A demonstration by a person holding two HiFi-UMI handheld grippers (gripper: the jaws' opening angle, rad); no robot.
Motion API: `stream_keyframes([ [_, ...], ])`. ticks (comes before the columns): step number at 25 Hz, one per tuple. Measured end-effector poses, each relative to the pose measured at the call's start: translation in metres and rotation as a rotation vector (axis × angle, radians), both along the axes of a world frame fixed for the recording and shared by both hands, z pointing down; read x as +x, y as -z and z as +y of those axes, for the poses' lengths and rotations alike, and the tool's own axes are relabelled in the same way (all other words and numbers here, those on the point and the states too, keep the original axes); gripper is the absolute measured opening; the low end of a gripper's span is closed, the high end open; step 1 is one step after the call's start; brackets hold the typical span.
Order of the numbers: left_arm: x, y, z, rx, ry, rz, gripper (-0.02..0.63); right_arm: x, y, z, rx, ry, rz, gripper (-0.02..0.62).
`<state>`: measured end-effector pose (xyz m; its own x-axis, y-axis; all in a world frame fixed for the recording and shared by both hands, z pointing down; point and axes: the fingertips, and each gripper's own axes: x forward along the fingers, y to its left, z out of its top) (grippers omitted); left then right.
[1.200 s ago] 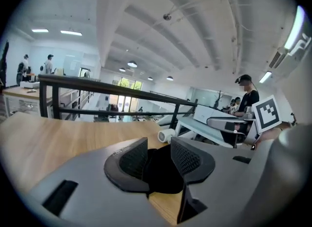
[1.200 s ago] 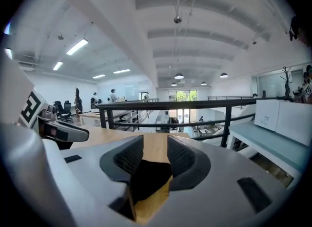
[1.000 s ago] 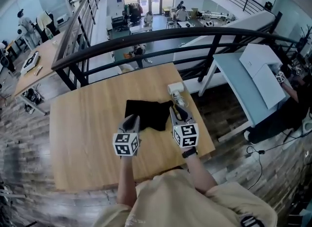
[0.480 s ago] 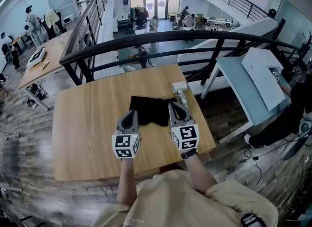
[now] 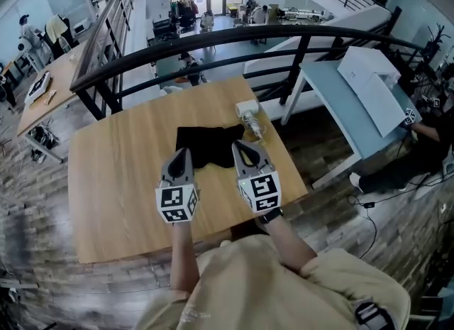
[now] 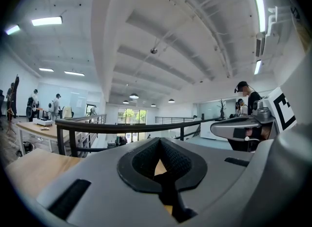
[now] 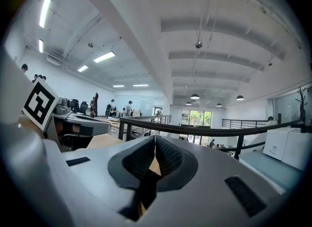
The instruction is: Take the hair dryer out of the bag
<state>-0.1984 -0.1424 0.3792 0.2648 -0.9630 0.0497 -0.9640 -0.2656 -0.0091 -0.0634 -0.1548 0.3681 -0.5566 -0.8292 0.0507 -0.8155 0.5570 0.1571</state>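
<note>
Item: hair dryer (image 5: 247, 108), white. Lies on the wooden table (image 5: 113, 179) near its far edge, just beside the far right corner of the bag (image 5: 206, 140) and outside it. The blocky body is farthest from the person, with a narrower part trailing toward the near right. Any print on it is too small to read.

Item: bag, black, lying flat mid-table.

Item: left gripper (image 5: 180, 152) and right gripper (image 5: 240, 145), side by side over the bag's near edge. Both have their jaw tips pressed together with nothing visibly between them. Each cube carries black-and-white square markers.

Views: only the head view shows the dryer and the bag. The gripper views look level at the black railing (image 6: 122, 126), the ceiling lights and each other's marker cube.
</note>
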Motion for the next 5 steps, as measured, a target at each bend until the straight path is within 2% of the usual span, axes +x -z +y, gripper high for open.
stream_keyframes([
  [5, 0.0008, -0.0051, -0.001, -0.002, 0.01, -0.008, 0.011, 0.0039, -0.007, -0.0004, -0.006, -0.012, 0.028, 0.017],
])
